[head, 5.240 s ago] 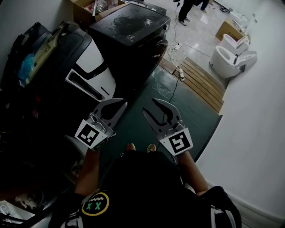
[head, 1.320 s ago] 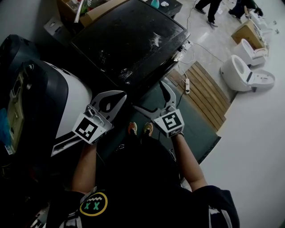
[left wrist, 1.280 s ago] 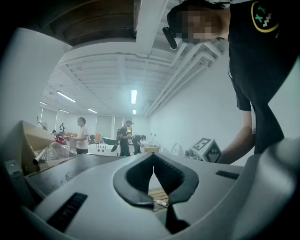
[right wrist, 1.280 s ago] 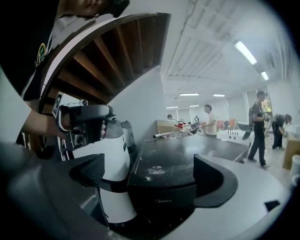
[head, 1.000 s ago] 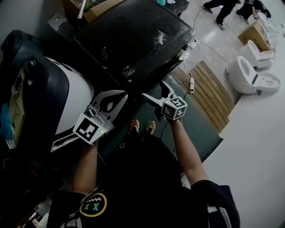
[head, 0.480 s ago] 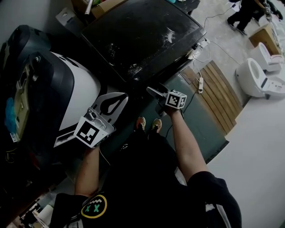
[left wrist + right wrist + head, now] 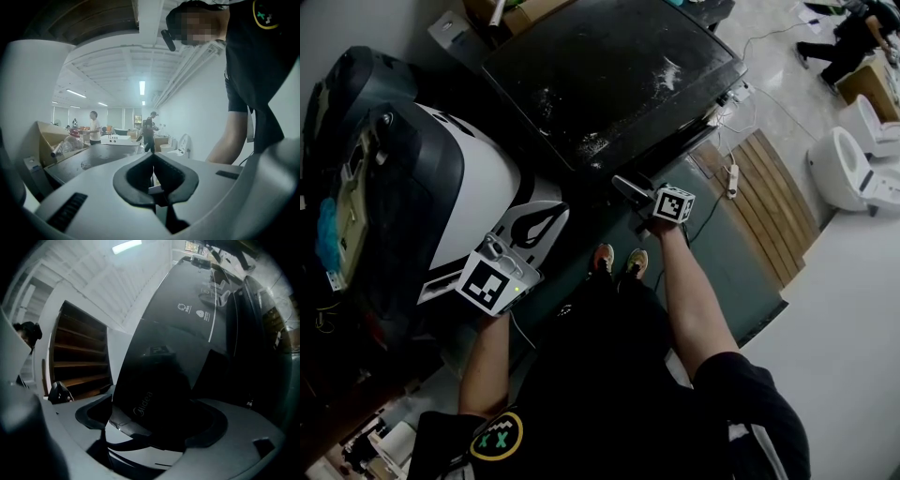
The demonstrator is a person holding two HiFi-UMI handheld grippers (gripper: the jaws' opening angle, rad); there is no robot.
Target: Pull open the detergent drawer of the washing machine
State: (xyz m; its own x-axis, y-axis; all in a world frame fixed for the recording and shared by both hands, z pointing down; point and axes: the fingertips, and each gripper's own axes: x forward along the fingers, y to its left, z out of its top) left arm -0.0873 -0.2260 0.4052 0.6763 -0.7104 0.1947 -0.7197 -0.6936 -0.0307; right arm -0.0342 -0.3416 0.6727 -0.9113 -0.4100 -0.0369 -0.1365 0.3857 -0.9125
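Lower and rolled over since a second ago, the right gripper (image 7: 624, 190) reaches the black washing machine's (image 7: 609, 75) front. Its fingers have just been closing but stand apart around the Midea-marked detergent drawer (image 7: 150, 399), seemingly not yet pulled. The left gripper (image 7: 551, 217) waits aside, its fingers together and empty.

The head view is dim. Its left side is almost black, and the brightest part is the pale floor (image 7: 778, 66) at the upper right. The black top of the washing machine (image 7: 609, 66) has small pale shiny marks on it. The left gripper view is bright, lit by long ceiling lamps (image 7: 141, 87), and the nearest things in it look soft and fuzzy. The right gripper view is very dark, with just one lamp (image 7: 126, 246) glowing at the top. Both gripper views bend straight lines and have black corners.
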